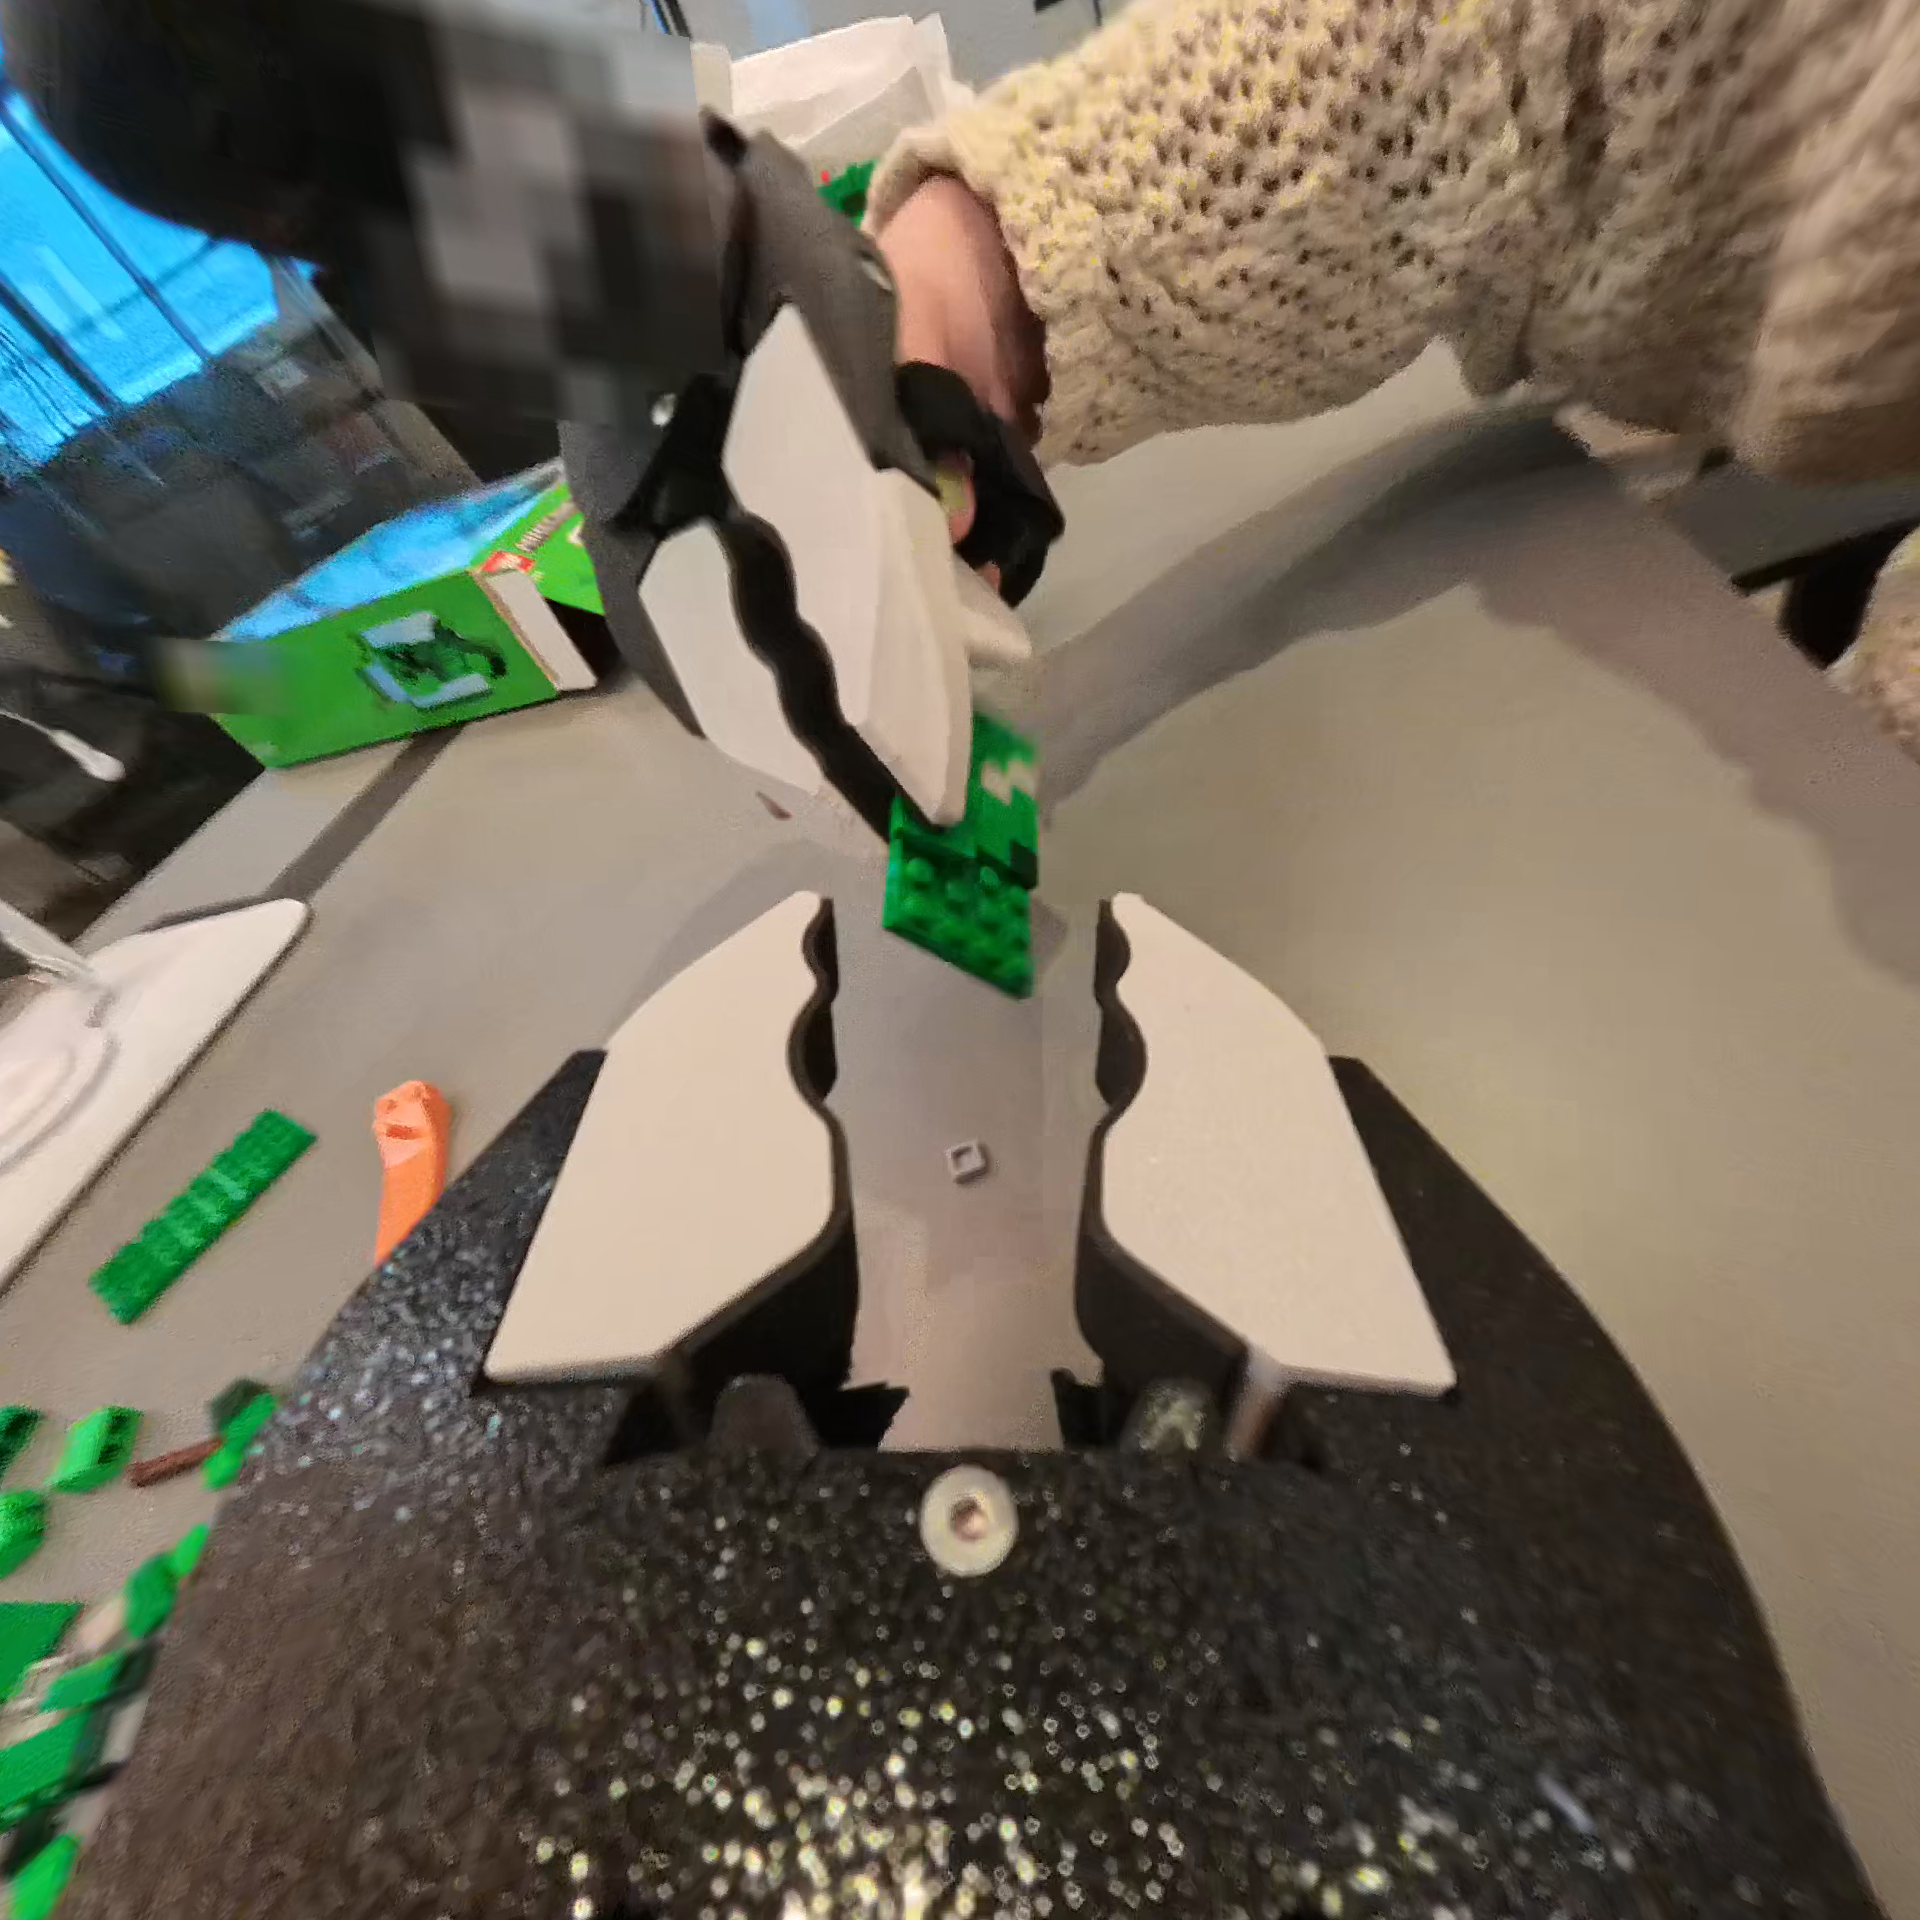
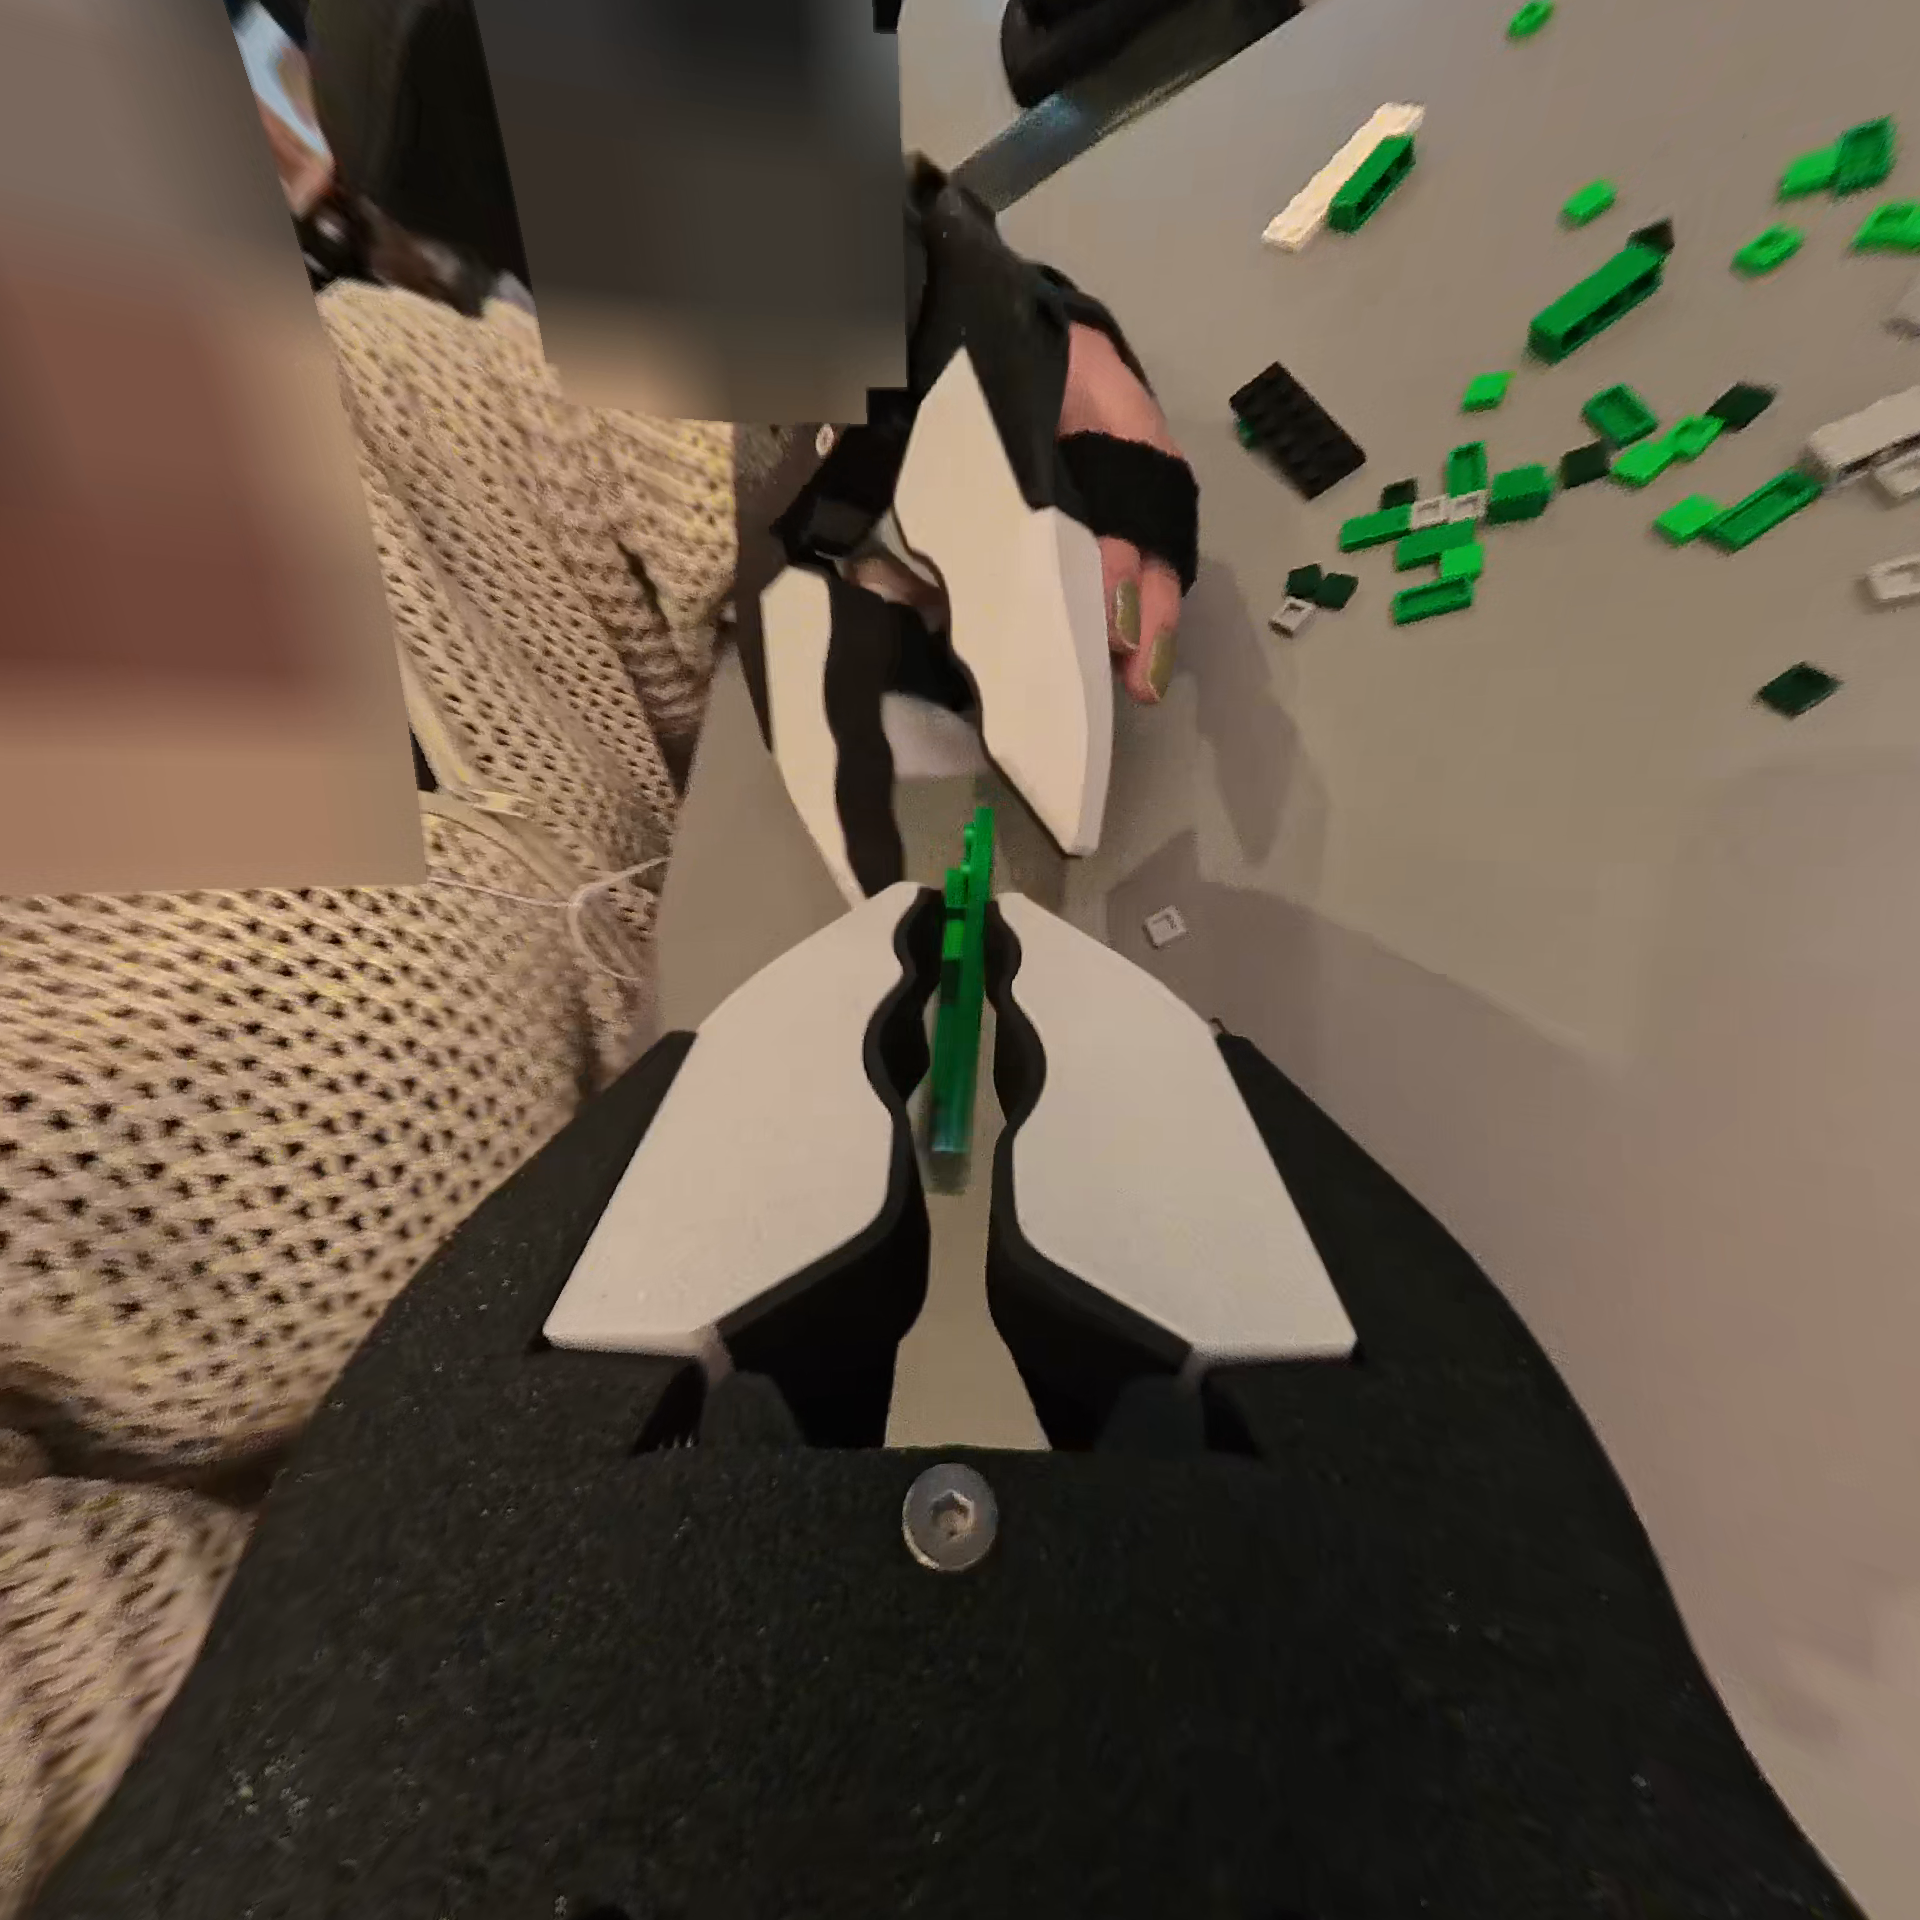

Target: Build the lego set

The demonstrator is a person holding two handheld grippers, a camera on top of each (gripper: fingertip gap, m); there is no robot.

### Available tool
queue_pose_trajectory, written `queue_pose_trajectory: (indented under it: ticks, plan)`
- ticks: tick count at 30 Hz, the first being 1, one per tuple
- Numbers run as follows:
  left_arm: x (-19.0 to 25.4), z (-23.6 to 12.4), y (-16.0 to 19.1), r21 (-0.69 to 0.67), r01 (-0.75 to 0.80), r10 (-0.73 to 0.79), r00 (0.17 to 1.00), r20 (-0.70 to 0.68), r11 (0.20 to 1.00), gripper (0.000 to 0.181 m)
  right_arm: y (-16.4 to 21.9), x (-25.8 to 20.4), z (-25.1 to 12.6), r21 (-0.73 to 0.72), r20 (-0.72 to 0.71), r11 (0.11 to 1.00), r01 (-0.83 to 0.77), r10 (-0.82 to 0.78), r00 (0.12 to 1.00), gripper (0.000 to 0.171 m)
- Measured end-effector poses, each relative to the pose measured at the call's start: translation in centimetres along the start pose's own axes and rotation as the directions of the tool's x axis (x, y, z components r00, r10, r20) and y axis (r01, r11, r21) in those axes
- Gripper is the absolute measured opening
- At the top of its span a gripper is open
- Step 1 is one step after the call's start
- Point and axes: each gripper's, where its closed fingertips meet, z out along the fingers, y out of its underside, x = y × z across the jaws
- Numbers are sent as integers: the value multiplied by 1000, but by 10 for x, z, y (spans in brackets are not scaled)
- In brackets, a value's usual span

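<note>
A green plate assembly made of stacked studded plates is held tilted above the grey table. My right gripper is shut on it; in the right wrist view the assembly shows edge-on between the pads. In the left wrist view the right gripper comes down from above with the assembly hanging from its tips. My left gripper is open and empty, and the assembly's lower end sits between its fingertips without touching them. The left gripper also shows in the right wrist view, open around the assembly's far end.
A green set box lies at the back left. An orange brick separator, a long green plate and loose green pieces lie to the left. A small grey tile lies under the left gripper. Several green pieces and a black plate are scattered. The tips of both grippers are at nearly the same place.
</note>
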Motion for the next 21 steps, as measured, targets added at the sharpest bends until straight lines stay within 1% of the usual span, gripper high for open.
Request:
queue_pose_trajectory:
  ticks: [3, 6, 9, 13, 17, 18, 19, 20, 21]
  plan:
    - [-1, -1, -4, 15, 139, -138, 989, -45, 990, 49, 3, -1, 0, 2, -65, 995, 102, -102, 993, 7]
    - [4, -1, -4, -5, 207, -206, 974, -95, 978, 37, 6, -3, 2, -16, -134, 975, 221, -221, 966, 7]
    - [8, 0, -3, -15, 168, -169, 981, -100, 986, 18, 6, -6, 3, -60, -205, 936, 348, -352, 913, 7]
    - [9, 1, -4, -7, 123, -123, 989, -78, 992, 6, 7, -10, 6, -116, -251, 891, 439, -454, 855, 7]
    - [10, 1, -5, 1, 112, -112, 991, -79, 994, 6, 6, -12, 6, -122, -267, 877, 465, -480, 835, 7]
    - [10, 1, -5, -4, 107, -107, 992, -73, 994, 9, 5, -13, 5, -110, -267, 878, 466, -478, 837, 7]
    - [10, 2, -4, -11, 98, -99, 993, -68, 995, 17, 4, -14, 5, -98, -265, 879, 466, -475, 839, 7]
    - [12, 2, -3, -18, 87, -89, 993, -72, 996, 20, 3, -15, 4, -91, -263, 881, 465, -471, 842, 7]
    - [13, 3, -3, -21, 78, -80, 994, -72, 997, 17, 2, -15, 3, -86, -263, 881, 466, -471, 842, 7]
